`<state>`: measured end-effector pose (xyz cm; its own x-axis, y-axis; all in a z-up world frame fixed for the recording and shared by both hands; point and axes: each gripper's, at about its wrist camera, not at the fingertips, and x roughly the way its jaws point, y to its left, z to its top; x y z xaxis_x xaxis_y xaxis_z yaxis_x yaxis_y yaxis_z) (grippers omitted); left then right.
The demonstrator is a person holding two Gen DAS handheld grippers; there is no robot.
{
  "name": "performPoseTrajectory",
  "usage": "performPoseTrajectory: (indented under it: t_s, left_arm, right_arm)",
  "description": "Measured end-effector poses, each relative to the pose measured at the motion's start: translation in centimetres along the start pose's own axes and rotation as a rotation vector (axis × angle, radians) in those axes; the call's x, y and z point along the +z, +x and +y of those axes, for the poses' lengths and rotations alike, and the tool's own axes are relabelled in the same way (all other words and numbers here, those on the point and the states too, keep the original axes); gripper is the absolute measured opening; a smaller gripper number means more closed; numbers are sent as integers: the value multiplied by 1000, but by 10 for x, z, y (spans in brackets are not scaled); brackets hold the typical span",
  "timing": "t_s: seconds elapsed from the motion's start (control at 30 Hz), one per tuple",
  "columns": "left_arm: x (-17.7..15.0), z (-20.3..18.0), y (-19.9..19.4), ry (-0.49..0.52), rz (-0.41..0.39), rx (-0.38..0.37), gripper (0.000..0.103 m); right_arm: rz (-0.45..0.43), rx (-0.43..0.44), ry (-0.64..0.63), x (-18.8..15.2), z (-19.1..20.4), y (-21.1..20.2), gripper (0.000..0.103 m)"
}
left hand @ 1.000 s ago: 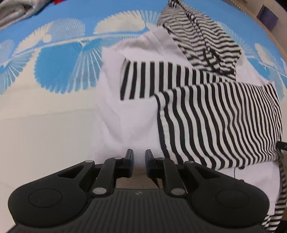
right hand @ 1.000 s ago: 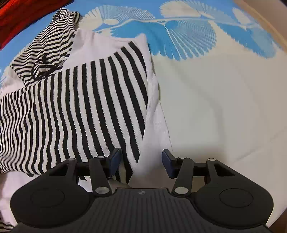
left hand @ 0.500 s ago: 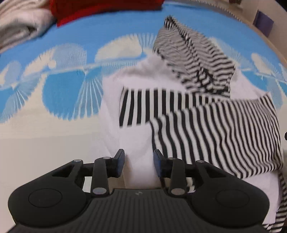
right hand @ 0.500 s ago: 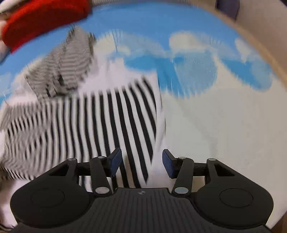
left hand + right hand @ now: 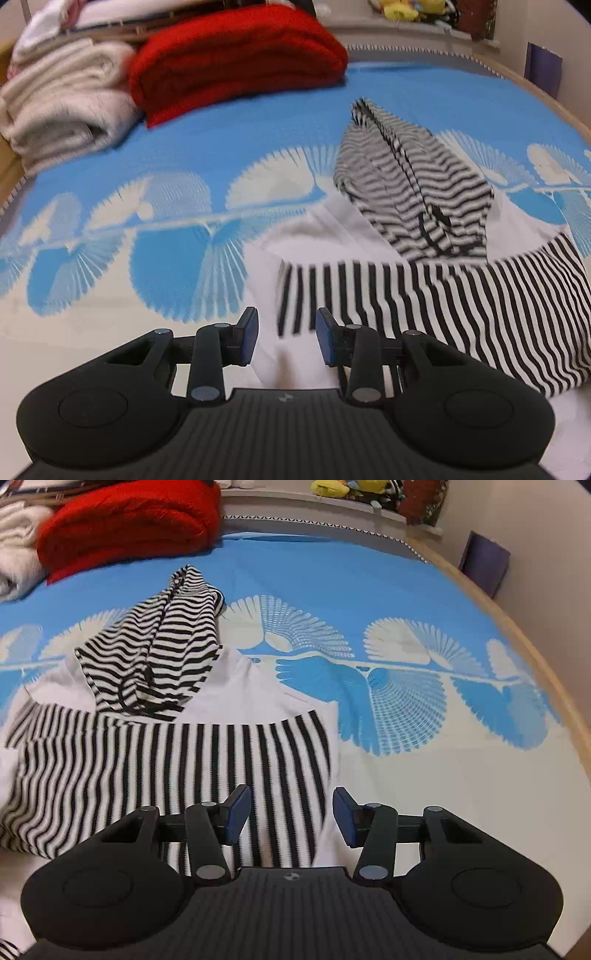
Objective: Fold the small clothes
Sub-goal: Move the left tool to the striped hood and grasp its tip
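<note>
A white garment with black-and-white striped sleeves [image 5: 461,295] [image 5: 147,760] lies flat on the blue-and-cream bedspread [image 5: 147,166] [image 5: 424,775]. Its striped hood [image 5: 410,184] [image 5: 159,642] points toward the far end. Both sleeves are folded across the body. My left gripper [image 5: 286,339] hovers open above the garment's left edge, with nothing between its fingers. Above the garment's right edge my right gripper [image 5: 291,819] stands open too, nothing in it.
A folded red blanket [image 5: 236,55] [image 5: 122,520] and cream blankets [image 5: 62,103] are stacked at the far end of the bed. A wooden bed edge [image 5: 517,635] curves along the right, with a purple item [image 5: 484,566] against the wall beyond.
My left gripper's jaws have parted and both grippers have risen and tipped up. The far blankets have come into view. The garment lies as it did.
</note>
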<state>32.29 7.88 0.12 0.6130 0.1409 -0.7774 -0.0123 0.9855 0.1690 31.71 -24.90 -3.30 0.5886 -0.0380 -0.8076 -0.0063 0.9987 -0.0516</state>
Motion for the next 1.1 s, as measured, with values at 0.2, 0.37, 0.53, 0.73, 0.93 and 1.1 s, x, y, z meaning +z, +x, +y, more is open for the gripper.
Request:
performPoseTrajectory:
  t_s: [0.2,0.37,0.53,0.73,0.93,1.1]
  left_arm:
    - [13,-6,-15,17,-93,59,38]
    - [57,-25,-10,40,-164,74,36]
    - [125,-54,31,109,-231,85,30]
    - [194,-104,121,245,-272,116,30]
    - [241,-135,216,155,-229,27,33]
    - [267,-149,286,128,-160,81,40]
  right_arm:
    - [16,-19,19,5,-9,3,50]
    - [13,-45,-3,6,-14,4,50]
    - [9,-136,-83,5,-16,10,50]
    - [43,-192,-164,1,-18,25,50]
    - [64,-183,-205,0,-9,35,50]
    - [76,-170,-212,1,-2,43,50]
